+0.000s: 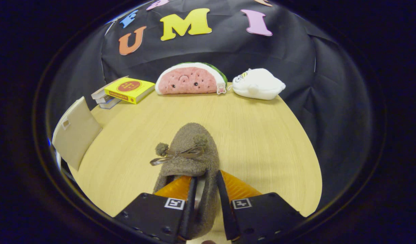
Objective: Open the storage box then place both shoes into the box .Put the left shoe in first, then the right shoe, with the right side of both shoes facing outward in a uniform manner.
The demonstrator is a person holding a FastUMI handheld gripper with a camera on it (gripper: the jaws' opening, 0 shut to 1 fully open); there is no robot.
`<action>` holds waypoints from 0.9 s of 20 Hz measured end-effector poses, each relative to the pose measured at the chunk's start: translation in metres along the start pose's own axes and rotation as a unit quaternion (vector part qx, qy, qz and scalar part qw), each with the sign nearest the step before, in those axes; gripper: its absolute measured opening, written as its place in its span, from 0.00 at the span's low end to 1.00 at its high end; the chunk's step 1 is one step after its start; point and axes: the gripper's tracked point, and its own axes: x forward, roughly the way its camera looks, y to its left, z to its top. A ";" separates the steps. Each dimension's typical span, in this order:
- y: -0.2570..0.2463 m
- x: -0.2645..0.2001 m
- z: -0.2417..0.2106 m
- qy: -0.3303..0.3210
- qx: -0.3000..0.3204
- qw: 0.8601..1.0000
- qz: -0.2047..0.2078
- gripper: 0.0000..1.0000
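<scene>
1. Claw [206, 189] pinching shoe [191, 159] by one side wall of its collar: one finger inside the opening, the other outside, both pressing on the fuzzy fabric.
2. Shoe toe pointing away from claw, bow and pompoms on top. Resting on desk [262, 135] or just lifted: cannot tell.
3. Left or right shoe: cannot tell. Second shoe unaccounted for.
4. Beige panel [75, 132] off to the left at desk edge, probably the box or its open lid; inside hidden, so opened state likely but unconfirmed.
5. Progress estimate: early-to-mid. Grasp on a shoe done; carry to box, placement with right side outward, and whole second shoe left.
6. Clutter at far desk edge, well apart from shoe: books [124, 90], watermelon plush [191, 79], white plush [258, 84]. No obstruction on the path toward the panel.
</scene>
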 end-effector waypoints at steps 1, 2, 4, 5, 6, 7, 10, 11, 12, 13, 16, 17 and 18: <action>-0.009 0.009 -0.002 0.000 -0.001 1.000 -0.024 0.34; -0.008 0.001 0.002 -0.001 0.013 1.000 -0.020 0.05; -0.009 -0.006 0.001 0.001 0.042 0.999 -0.017 0.05; -0.006 -0.004 -0.004 0.006 0.050 0.999 -0.015 0.00; -0.005 -0.007 -0.003 0.005 0.053 0.998 -0.017 0.00; -0.003 -0.010 -0.005 0.005 0.059 0.998 -0.016 0.00; 0.010 -0.021 -0.004 0.000 0.078 0.997 -0.008 0.00; 0.015 -0.026 -0.003 -0.004 0.087 0.996 -0.005 0.00; 0.021 -0.033 -0.001 -0.006 0.098 0.995 0.001 0.00; 0.029 -0.039 0.003 -0.010 0.109 0.994 0.007 0.00; 0.054 -0.062 0.020 -0.025 0.140 0.990 0.012 0.00; 0.067 -0.072 0.029 -0.033 0.149 0.988 0.016 0.00; 0.082 -0.083 0.038 -0.041 0.157 0.987 0.021 0.00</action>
